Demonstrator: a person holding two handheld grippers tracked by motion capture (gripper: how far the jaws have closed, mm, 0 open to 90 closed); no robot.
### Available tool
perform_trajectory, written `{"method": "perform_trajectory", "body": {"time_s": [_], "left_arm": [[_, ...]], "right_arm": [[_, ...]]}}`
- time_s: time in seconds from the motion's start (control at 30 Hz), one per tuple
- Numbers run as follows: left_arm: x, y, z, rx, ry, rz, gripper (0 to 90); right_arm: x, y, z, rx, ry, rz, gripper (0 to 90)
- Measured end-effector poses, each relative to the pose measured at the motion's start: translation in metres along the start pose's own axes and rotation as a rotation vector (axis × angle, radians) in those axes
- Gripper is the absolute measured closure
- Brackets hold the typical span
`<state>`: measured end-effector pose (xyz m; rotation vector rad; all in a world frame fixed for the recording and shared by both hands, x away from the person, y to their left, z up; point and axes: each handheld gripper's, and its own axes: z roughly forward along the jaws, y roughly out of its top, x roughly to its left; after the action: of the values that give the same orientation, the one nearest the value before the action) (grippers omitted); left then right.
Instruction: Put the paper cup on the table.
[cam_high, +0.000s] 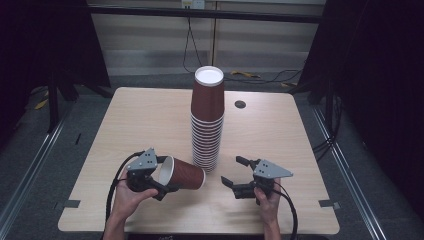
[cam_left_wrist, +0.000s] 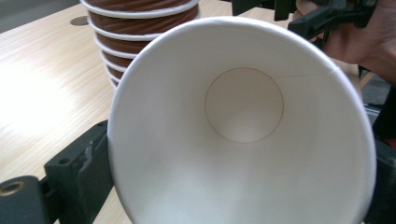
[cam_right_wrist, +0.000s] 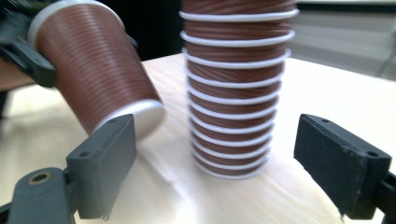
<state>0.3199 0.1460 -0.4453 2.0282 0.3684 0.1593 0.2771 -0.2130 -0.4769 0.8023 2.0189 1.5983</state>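
A brown ribbed paper cup (cam_high: 184, 174) lies on its side just above the table, with my left gripper (cam_high: 162, 180) shut across it near its rim. In the left gripper view its white inside (cam_left_wrist: 243, 121) faces the camera, a black jaw at each side. A tall stack of the same cups (cam_high: 207, 125), upside down, stands mid-table. My right gripper (cam_high: 232, 171) is open just right of the stack's foot, with nothing held. In the right gripper view, the stack (cam_right_wrist: 233, 93) stands beyond the jaws and the held cup (cam_right_wrist: 93, 70) slants at the left.
The wooden table (cam_high: 140, 120) has a round cable hole (cam_high: 240, 104) behind the stack. Cables run on the floor beyond the far edge. Dark curtains stand at both sides. Bare tabletop lies left and right of the stack.
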Motion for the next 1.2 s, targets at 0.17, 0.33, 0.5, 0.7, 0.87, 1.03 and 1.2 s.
{"method": "perform_trajectory", "body": {"time_s": [0.17, 0.33, 0.5, 0.7, 0.87, 1.03, 1.2], "left_arm": [[0.006, 0.004, -0.005, 0.025, 0.019, -0.012, 5.4], [0.012, 0.010, -0.007, 0.083, 0.042, -0.006, 5.4], [0.019, 0.015, -0.014, 0.134, 0.092, -0.003, 5.4], [0.028, 0.022, -0.021, 0.177, 0.132, -0.008, 5.3], [0.036, 0.028, -0.022, 0.238, 0.155, -0.007, 5.2], [0.045, 0.030, -0.023, 0.268, 0.158, -0.031, 5.2], [0.054, 0.036, -0.022, 0.314, 0.170, -0.019, 4.9]], "right_arm": [[-0.002, -0.011, -0.004, -0.063, -0.106, 0.012, 13.3], [-0.003, -0.017, -0.007, -0.069, -0.168, 0.010, 13.3], [-0.002, -0.020, -0.005, -0.090, -0.207, -0.001, 13.7], [-0.002, -0.028, -0.006, -0.134, -0.247, -0.004, 13.5], [-0.002, -0.029, -0.008, -0.145, -0.257, 0.007, 13.5], [-0.001, -0.031, -0.012, -0.199, -0.279, 0.019, 13.4], [0.002, -0.032, -0.012, -0.208, -0.325, 0.006, 13.4]]}}
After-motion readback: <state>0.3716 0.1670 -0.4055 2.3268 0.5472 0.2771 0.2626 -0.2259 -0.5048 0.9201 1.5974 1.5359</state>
